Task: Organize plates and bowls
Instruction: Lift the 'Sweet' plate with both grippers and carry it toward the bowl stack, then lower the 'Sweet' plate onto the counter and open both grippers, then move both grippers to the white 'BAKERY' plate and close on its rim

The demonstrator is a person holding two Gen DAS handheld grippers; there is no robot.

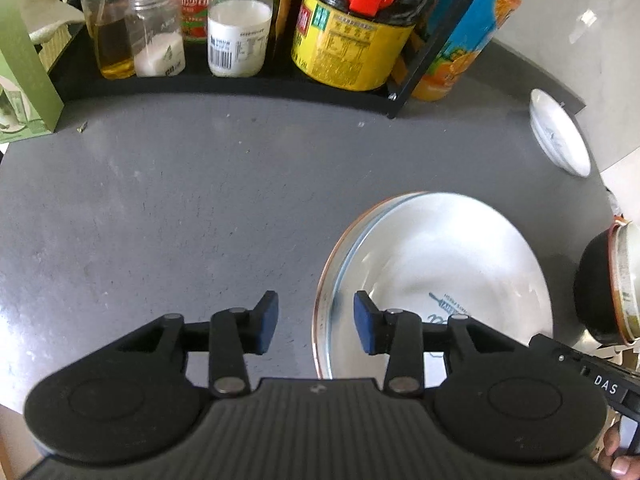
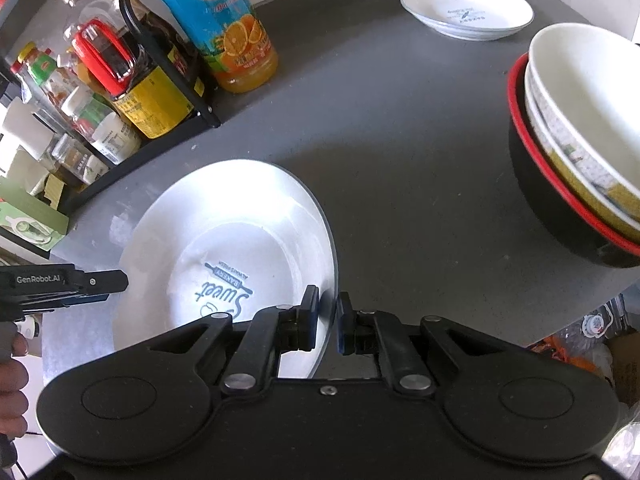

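Right wrist view: right gripper jaws pinching white plate rim; left gripper spread, empty.

Right hand-held gripper clamped on white plate rim, stacked bowls right, grey table

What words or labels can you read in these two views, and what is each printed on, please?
"Sweet", over a smaller blurred line: large white plate.
"GenRobot.AI": left gripper.
"DAS": right gripper.
Small plate: print too small.
Orange juice bottle, yellow-labelled sauce bottle, milk bottle: Chinese print, too blurred to quote.
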